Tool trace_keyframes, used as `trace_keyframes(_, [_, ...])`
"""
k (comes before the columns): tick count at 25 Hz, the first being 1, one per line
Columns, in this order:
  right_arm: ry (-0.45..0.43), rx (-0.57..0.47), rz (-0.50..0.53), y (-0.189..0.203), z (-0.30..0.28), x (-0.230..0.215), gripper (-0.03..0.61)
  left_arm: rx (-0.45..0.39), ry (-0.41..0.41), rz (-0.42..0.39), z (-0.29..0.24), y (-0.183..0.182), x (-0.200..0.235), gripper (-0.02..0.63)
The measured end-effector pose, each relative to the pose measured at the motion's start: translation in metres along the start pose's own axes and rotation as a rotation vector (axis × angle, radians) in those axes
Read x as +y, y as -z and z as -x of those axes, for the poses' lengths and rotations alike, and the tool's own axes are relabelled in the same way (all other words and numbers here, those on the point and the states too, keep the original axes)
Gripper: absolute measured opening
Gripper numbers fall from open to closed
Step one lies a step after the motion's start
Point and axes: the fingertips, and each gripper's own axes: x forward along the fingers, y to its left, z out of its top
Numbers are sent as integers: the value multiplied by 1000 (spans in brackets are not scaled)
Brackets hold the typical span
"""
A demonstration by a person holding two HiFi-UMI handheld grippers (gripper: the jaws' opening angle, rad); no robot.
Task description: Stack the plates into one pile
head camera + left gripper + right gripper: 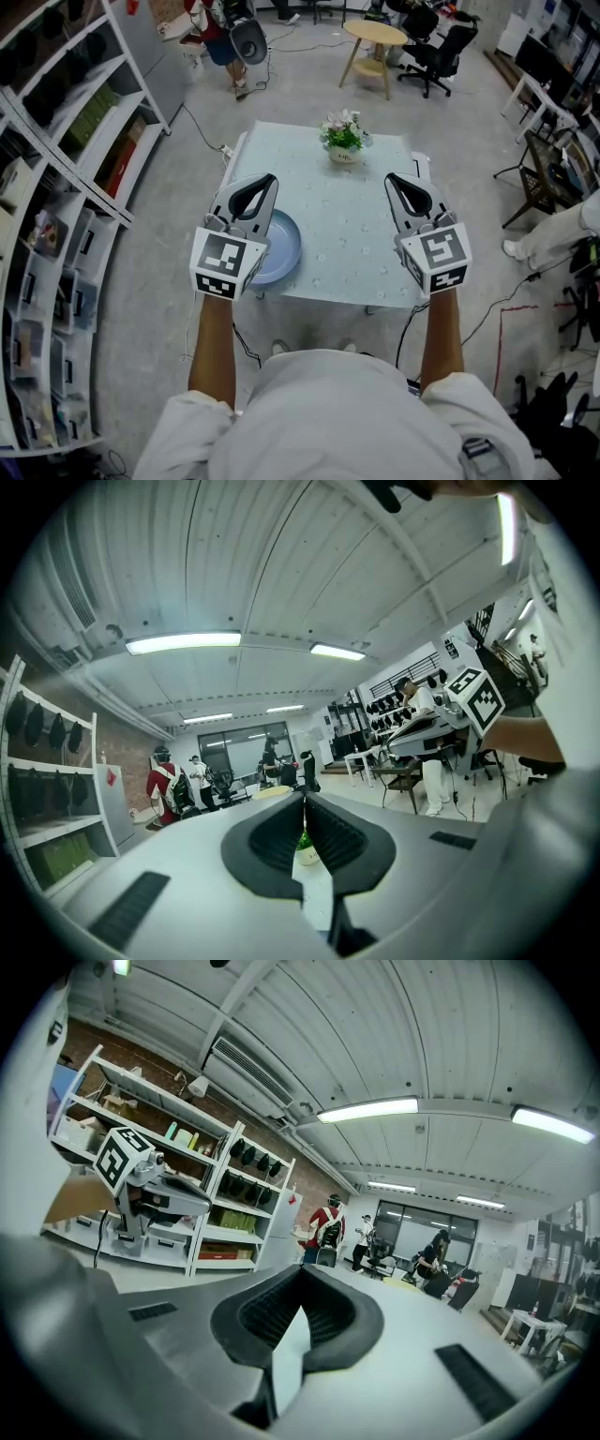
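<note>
A light blue plate [284, 246] lies near the front left corner of the pale table [356, 253]. My left gripper hides part of it, and I cannot tell whether more plates lie under it. My left gripper [271, 177] hovers above the plate with its jaws shut and nothing between them; in the left gripper view [304, 799] the tips meet. My right gripper [390, 176] is held over the table's right side, also shut and empty, and its tips meet in the right gripper view [301, 1269]. Both point level, away from me.
A small pot of flowers [343, 138] stands at the table's far edge, also seen between the left jaws as the flower pot [306, 851]. Shelving [66, 187] runs along the left. A round wooden table [374, 47] and an office chair [441, 54] stand beyond. People [328, 1232] stand in the background.
</note>
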Motion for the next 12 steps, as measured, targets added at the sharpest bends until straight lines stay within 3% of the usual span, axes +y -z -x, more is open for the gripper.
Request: trace_keyframes(12, [-15,-2,-6,3,-1,7,12,18,-2,-3,4,7,-2,23])
